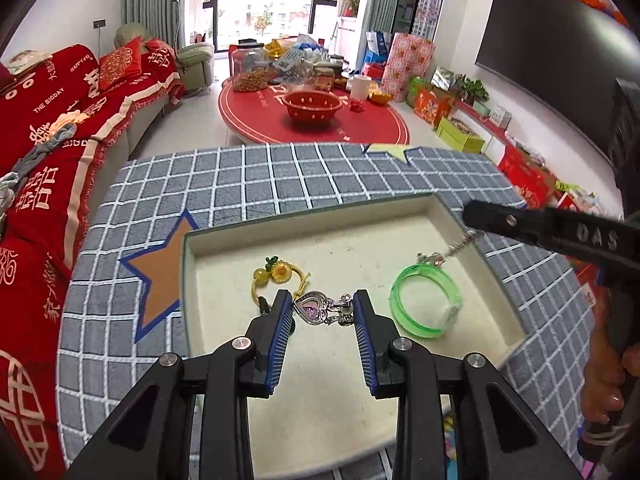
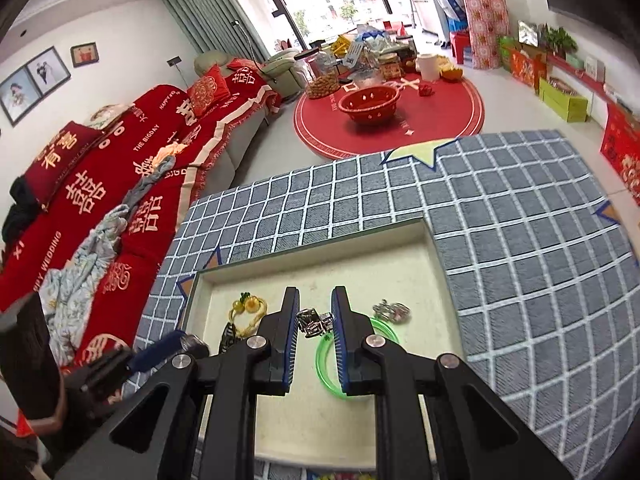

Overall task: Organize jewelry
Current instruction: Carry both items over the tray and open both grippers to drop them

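A shallow cream tray [image 1: 312, 210] [image 2: 320, 256] sits on a grey checked cloth. In it lie a yellow flower bracelet [image 1: 280, 274] [image 2: 248, 308] and a green bangle [image 1: 426, 300] [image 2: 325, 360]. My left gripper [image 1: 320, 300] is over the tray, shut on a silver piece with a purple heart [image 1: 316, 308] that spans its blue pads. My right gripper [image 2: 315, 300] [image 1: 470, 216] is over the tray's right side, shut on a silver chain [image 2: 314, 322] [image 1: 460, 246]. The chain's lower end [image 1: 430, 258] [image 2: 392, 312] hangs by the green bangle.
The checked cloth [image 1: 240, 176] with star patches covers the table around the tray. A red-covered sofa [image 1: 48, 152] runs along the left. Beyond the table stands a round red table [image 1: 316, 120] with a red bowl and jars. A hand [image 1: 608, 380] holds the right gripper's handle.
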Demonstrator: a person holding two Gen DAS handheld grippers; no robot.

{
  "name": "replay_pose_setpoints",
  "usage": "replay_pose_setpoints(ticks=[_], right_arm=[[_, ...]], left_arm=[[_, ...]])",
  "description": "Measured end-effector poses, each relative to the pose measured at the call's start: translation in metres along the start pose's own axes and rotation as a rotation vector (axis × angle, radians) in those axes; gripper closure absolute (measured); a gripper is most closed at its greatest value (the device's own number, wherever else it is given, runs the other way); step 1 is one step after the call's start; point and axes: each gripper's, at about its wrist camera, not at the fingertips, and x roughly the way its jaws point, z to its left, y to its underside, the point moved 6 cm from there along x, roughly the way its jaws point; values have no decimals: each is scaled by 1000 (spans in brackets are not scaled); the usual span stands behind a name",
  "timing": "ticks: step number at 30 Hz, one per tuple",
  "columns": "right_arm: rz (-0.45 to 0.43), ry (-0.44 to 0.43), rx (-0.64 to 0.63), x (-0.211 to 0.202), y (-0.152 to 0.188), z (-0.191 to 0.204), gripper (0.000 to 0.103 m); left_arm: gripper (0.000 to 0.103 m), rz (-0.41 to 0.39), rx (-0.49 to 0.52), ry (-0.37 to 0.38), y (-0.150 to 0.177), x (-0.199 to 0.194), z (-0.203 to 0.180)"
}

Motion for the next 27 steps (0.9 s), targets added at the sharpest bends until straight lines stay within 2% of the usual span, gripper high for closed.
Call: replay_pose_setpoints(ticks=[7, 13, 19, 27], right_arm=[[32, -6, 18, 50, -4, -10, 85], [59, 57, -10, 75, -1, -26, 85], [67, 85, -35, 78, 1, -33, 84], [96, 107, -31, 79, 5, -38, 80]], left_arm=[[58, 37, 36, -35, 7, 35, -3], [58, 41, 84, -81, 13, 47, -8], [58, 52, 134, -135, 20, 56, -16], [58, 71, 161, -165, 25, 60, -20]])
